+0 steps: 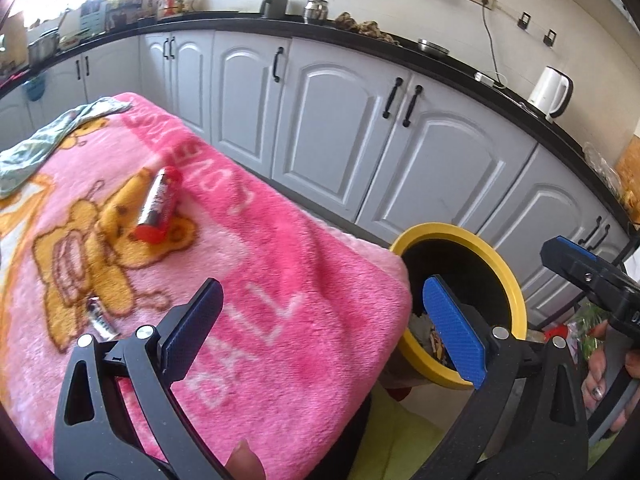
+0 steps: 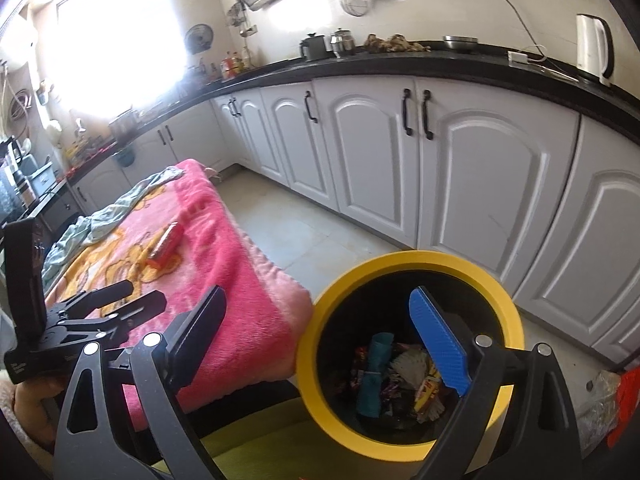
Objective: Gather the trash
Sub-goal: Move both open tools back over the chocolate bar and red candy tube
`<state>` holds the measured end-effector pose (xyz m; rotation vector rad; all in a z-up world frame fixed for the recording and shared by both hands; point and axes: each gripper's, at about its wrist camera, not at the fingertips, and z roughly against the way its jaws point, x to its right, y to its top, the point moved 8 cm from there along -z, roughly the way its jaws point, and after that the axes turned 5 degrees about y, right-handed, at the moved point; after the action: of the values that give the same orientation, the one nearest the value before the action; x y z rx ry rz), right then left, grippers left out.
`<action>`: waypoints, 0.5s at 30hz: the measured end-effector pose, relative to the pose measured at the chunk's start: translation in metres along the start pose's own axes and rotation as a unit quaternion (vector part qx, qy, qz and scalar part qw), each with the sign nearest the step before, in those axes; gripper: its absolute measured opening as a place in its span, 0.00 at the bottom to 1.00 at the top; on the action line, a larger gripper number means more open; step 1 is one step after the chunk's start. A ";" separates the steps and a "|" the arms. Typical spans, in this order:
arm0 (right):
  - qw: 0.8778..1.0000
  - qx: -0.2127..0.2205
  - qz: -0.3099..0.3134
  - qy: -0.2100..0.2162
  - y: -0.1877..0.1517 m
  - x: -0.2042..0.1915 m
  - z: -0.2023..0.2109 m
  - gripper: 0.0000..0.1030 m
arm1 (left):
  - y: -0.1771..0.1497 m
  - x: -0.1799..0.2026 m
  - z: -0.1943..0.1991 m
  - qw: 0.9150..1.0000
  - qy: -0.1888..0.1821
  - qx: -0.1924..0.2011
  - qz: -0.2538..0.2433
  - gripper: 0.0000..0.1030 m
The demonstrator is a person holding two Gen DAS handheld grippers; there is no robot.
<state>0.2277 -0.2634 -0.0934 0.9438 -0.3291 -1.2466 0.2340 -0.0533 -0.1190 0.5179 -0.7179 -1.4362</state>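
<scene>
both jaws wide and empty; bin loaded, two pieces left on the blanket.

right gripper hangs over the yellow-rimmed bin, jaws spread with nothing between them, wrappers lying at the bottom, so a drop here looks done. left gripper is likewise open and empty, straddling the edge of the pink blanket beside the bin. remaining trash: red tube lying flat mid-blanket, small silver wrapper nearer the left jaws. bin stands against the blanket edge, likely to keep carries short.
</scene>
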 end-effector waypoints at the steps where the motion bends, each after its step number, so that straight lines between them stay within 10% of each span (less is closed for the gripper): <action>1: 1.000 -0.001 0.002 0.003 0.001 -0.004 0.000 0.88 | 0.000 -0.003 0.001 1.000 0.002 0.000 0.004 0.89; 15: 0.998 -0.015 0.041 0.046 0.016 -0.070 -0.022 0.88 | -0.007 -0.076 0.011 0.997 0.036 0.002 0.066 0.89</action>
<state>0.2297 -0.1901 -0.0755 0.9494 -0.2729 -1.1262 0.2221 0.0227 -0.1263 0.5133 -0.6845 -1.2866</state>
